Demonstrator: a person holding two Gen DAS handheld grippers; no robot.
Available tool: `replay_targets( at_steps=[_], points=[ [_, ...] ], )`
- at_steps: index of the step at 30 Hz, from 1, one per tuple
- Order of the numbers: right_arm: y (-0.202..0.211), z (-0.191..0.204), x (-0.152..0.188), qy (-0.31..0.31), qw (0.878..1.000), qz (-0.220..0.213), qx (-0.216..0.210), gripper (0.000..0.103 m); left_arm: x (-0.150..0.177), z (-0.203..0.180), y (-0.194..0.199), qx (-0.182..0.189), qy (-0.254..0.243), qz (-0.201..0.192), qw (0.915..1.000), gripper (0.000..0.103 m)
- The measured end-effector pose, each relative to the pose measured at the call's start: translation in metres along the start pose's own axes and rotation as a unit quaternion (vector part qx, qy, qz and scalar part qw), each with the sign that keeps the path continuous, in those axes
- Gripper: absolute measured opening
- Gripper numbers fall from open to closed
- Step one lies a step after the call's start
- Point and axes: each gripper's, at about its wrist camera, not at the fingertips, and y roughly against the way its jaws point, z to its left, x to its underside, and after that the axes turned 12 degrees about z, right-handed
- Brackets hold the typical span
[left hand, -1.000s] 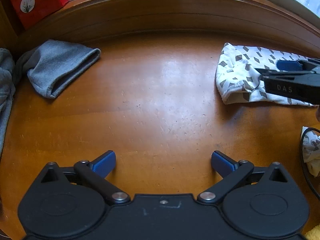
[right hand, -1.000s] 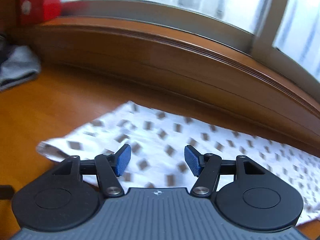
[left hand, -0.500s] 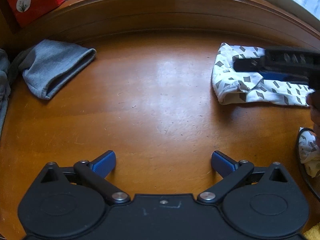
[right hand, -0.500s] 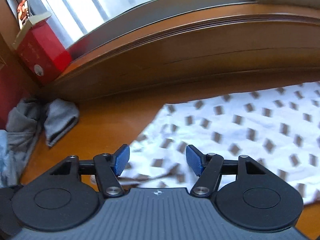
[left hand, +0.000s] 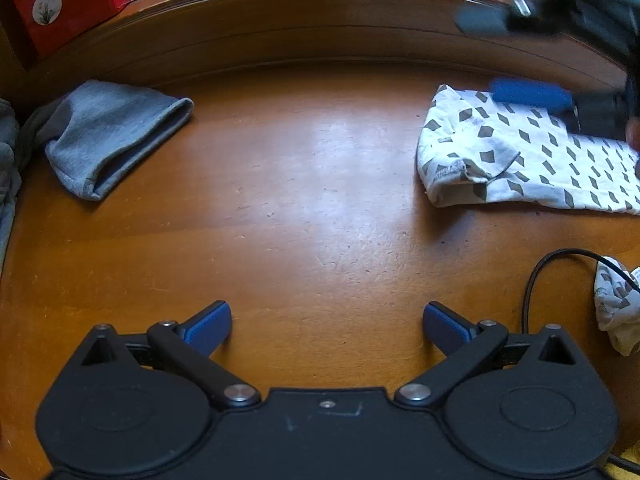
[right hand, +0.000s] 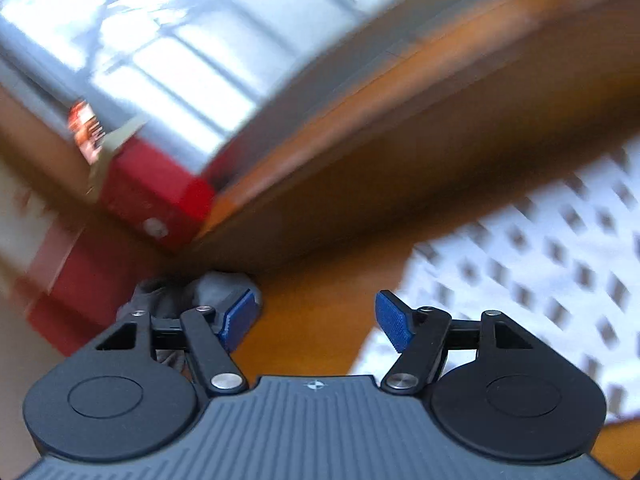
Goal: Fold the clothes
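- The left gripper (left hand: 327,326) hangs over bare wooden table (left hand: 304,208), its blue pads spread wide with nothing between them.
- Ahead of it and off to its right lies the white patterned garment (left hand: 520,152), folded into a flat bundle on the table, its thicker edge turned toward the middle of the table.
- Ahead and to its left, near the raised wooden ledge (left hand: 320,24), a grey garment (left hand: 116,132) lies loosely folded, well apart from the white one.
- A red box (left hand: 68,0) stands on the ledge beyond the grey garment.
- Close on the left gripper's right side a black cable (left hand: 536,280) loops over the table, and beside it sits a small crumpled piece of patterned cloth (left hand: 616,308).
- The right gripper (right hand: 316,320) is tilted and its view is blurred; its pads stand apart, gripping nothing.
- In the right wrist view the white patterned garment (right hand: 540,272) lies to the right of the pads, with bare table directly between them.
- The grey garment (right hand: 192,292) sits just behind the right gripper's left pad, and the red box (right hand: 156,196) is beyond it, under the window (right hand: 152,40).
- From the left wrist view the right gripper (left hand: 524,56) appears blurred above the far end of the white garment; whether it touches the cloth cannot be told.
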Motion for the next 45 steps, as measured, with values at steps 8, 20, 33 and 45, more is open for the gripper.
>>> replay_targets(
  at_steps=[8, 20, 33, 45],
  points=[
    [-0.003, -0.031, 0.007, -0.078, 0.996, 0.027, 0.017, 0.070, -0.001, -0.001, -0.001, 0.002, -0.006, -0.003, 1.0000, 0.103],
    [-0.060, 0.047, -0.015, 0.002, 0.989, 0.090, -0.117, 0.070, 0.001, -0.002, 0.001, 0.000, -0.003, -0.002, 1.0000, 0.103],
    [-0.029, 0.039, 0.020, 0.098, 0.976, 0.041, 0.188, 0.070, -0.004, 0.000, -0.001, 0.001, -0.006, -0.005, 1.0000, 0.103],
    [0.037, 0.070, 0.066, 0.114, 0.991, -0.013, 0.067, 0.074, 0.016, -0.027, 0.024, 0.002, -0.060, -0.040, 0.9974, 0.103]
  ],
)
